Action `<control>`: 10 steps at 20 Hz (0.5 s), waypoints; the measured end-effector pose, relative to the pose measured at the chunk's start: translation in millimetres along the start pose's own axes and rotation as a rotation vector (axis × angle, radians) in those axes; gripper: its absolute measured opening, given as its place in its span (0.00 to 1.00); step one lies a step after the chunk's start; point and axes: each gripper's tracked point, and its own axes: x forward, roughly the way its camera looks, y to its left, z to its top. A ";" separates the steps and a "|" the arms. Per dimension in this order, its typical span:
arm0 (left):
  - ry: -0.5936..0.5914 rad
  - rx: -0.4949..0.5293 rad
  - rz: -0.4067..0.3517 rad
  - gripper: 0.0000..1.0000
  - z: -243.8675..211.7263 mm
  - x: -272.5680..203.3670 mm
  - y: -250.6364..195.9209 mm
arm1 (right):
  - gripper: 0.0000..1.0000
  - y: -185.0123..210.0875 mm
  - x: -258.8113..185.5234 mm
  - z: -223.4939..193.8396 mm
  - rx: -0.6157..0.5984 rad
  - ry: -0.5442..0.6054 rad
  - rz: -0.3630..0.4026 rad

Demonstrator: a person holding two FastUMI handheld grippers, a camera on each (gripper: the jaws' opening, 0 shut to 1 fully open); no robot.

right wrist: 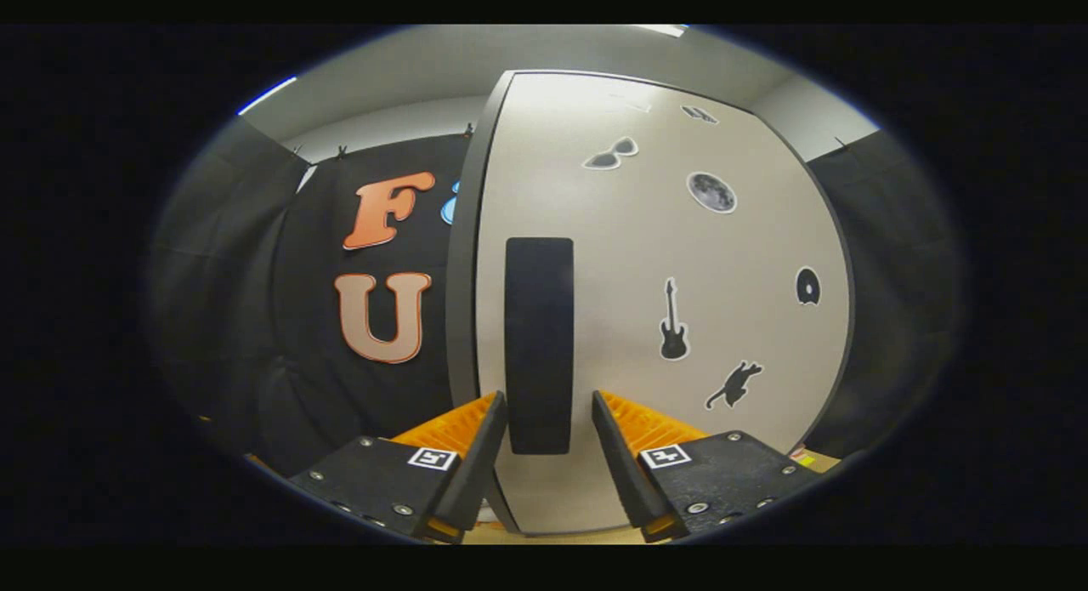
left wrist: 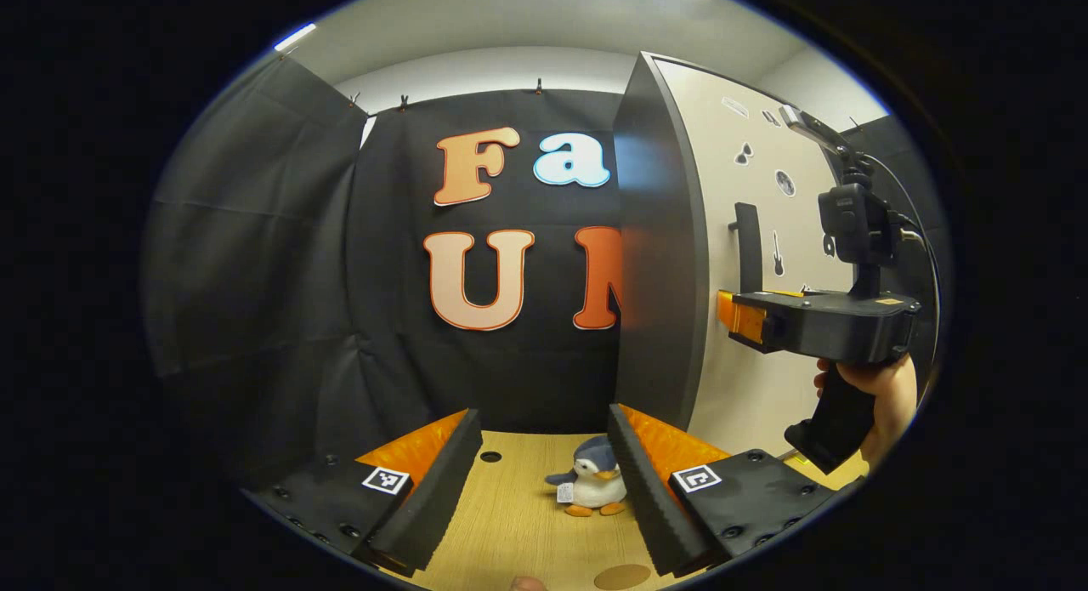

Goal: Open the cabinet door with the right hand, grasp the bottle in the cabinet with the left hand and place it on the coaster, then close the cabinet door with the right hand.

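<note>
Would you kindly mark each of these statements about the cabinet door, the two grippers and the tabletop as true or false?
1. The cabinet door is shut. True.
2. The right gripper has its fingers spread either side of the door handle, not pressing on it. True.
3. The left gripper holds a bottle. False: its fingers are open with nothing between them.
4. A plush penguin sits on the wooden table. True.
5. The door's front is plain. False: it carries stickers, among them a guitar and a cat.
6. The penguin stands on the round coaster. False: the coaster lies apart from it, nearer the camera.
</note>
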 end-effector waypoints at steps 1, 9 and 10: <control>0.000 -0.002 -0.005 0.96 0.8 1.0 -0.2 | 0.53 0.9 -1.0 0.5 0.011 -0.005 0.001; 0.021 -0.014 -0.037 0.97 -9.3 6.7 6.7 | 0.16 -1.4 -8.8 3.3 0.061 -0.023 -0.041; 0.022 -0.014 -0.037 0.97 -9.3 9.8 9.2 | 0.17 -2.3 -12.4 3.8 0.060 -0.027 -0.046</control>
